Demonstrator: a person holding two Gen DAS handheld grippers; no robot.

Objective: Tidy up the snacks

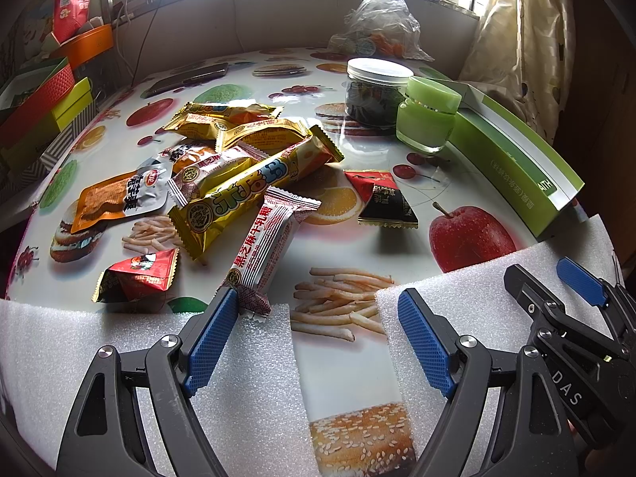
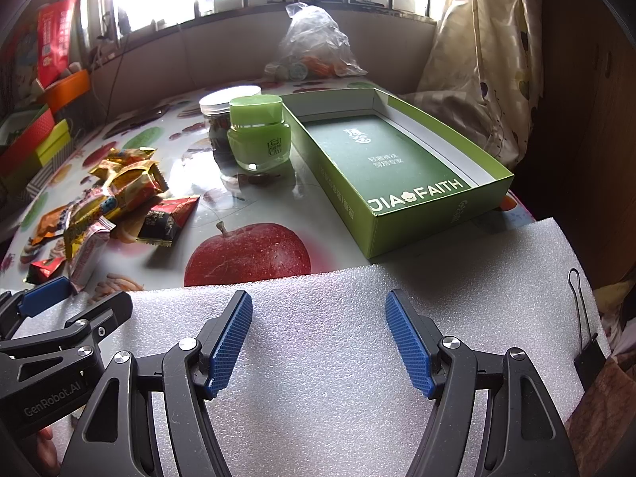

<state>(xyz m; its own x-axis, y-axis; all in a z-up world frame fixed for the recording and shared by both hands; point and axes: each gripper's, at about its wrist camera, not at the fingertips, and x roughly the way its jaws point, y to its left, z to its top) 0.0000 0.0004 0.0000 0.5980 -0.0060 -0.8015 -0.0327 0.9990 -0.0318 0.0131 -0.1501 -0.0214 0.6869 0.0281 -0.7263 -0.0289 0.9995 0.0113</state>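
A pile of snack packets [image 1: 238,167] lies on the fruit-print table, left of centre: several gold bars, a white and red sesame candy bar [image 1: 268,246], an orange pouch [image 1: 119,196], a small red packet [image 1: 137,276] and a red and black packet [image 1: 383,198]. The pile also shows in the right wrist view [image 2: 115,190]. An open green box [image 2: 397,167] stands at the right, empty. My left gripper [image 1: 318,310] is open, its left finger beside the end of the candy bar. My right gripper [image 2: 318,314] is open and empty over white foam.
A green jar [image 2: 258,139] and a white-lidded jar [image 2: 228,119] stand left of the box. White foam sheets [image 2: 338,357] line the near table edge. A clear plastic bag [image 2: 314,47] sits at the back. Coloured boxes [image 1: 43,99] stack at far left. A phone [image 1: 187,77] lies behind the pile.
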